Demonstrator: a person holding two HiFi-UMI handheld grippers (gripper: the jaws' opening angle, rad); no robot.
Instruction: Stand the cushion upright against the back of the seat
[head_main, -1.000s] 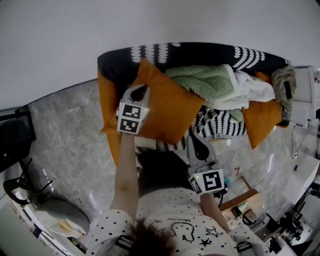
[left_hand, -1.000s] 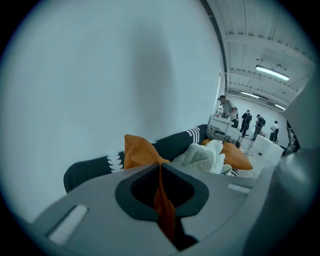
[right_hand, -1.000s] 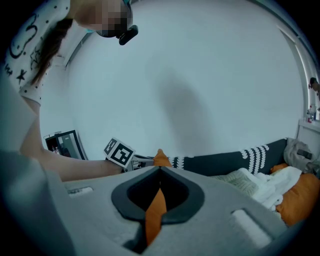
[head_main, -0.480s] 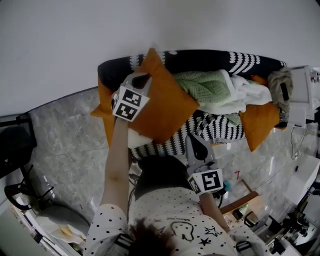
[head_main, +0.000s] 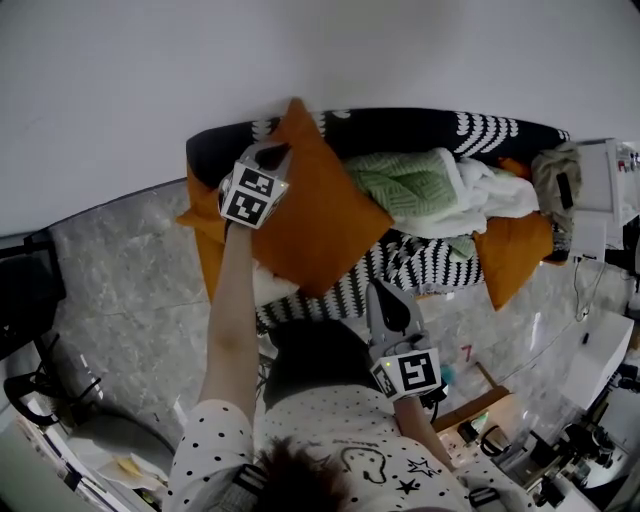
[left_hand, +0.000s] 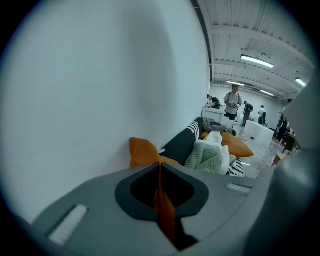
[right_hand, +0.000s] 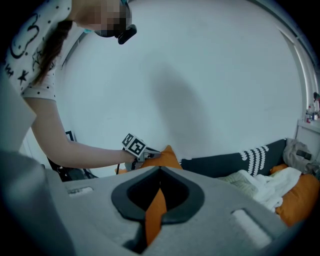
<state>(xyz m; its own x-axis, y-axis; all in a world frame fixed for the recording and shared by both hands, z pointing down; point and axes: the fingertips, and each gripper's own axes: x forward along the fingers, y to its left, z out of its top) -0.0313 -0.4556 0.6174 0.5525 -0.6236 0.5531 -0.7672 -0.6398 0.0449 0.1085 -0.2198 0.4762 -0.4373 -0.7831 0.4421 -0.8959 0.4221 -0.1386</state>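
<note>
Your left gripper (head_main: 272, 158) is closed narrow on the upper left edge of the cushion (head_main: 320, 220). In the left gripper view the jaws meet in a tight seam, with orange fabric right at their tips.

The cushion hangs from that grip, turned on its point. Its top corner sits just beyond the gripper's tips, against the wall (head_main: 300, 50) above the back of the sofa (head_main: 400, 125). The rest of it spreads to the gripper's right and down toward you, over the left end of the seat. It is tilted and does not yet sit square against the back.

Your right gripper (head_main: 383, 292) has its jaws closed together. It is held low and close to your body, well apart from the left gripper. The cushion's lower corner lies ahead of it and to its left, not touching.

Further to the left gripper's right, a green blanket (head_main: 405, 180) and a white blanket (head_main: 490, 190) are heaped on the seat. A second cushion (head_main: 510, 255) lies beyond them.
</note>
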